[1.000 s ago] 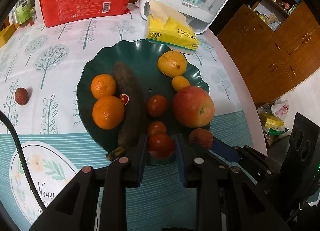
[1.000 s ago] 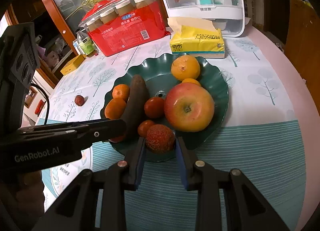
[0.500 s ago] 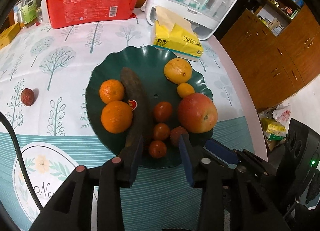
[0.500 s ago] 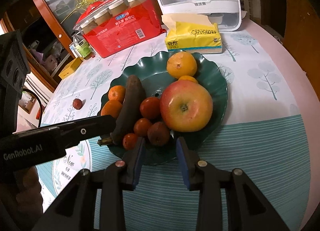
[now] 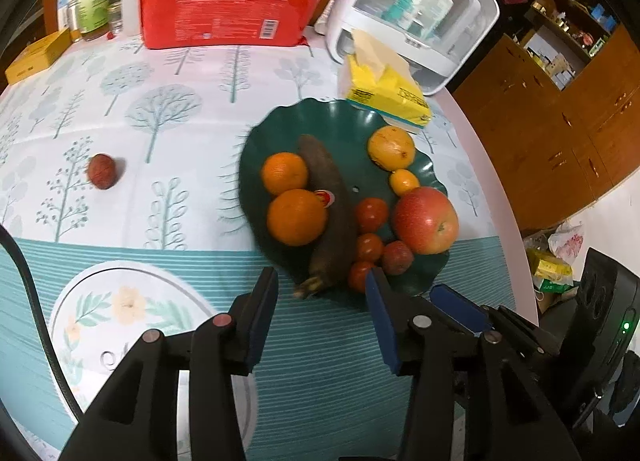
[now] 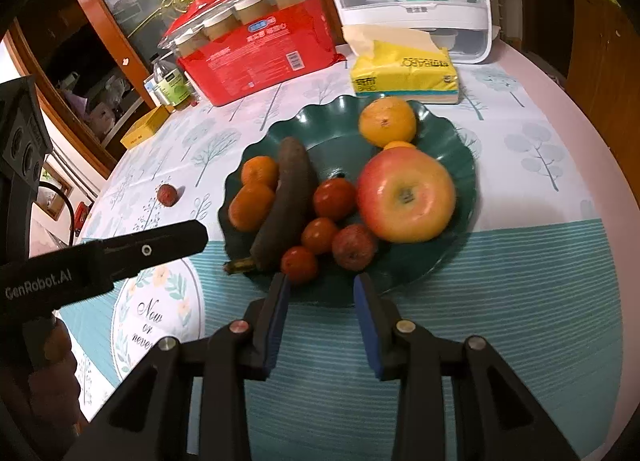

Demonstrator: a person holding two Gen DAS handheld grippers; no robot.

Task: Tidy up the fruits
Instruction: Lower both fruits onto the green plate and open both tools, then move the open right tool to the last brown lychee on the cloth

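On the table a green plate is loaded with an apple, three oranges, a dark banana, three tomatoes and a lychee at its near edge. The left gripper is seen released at the plate's near rim, its jaws having just been opening with nothing pressed between them, and the right gripper is likewise released and empty just short of the lychee. A second lychee is left alone on the cloth, well to the left of the plate.
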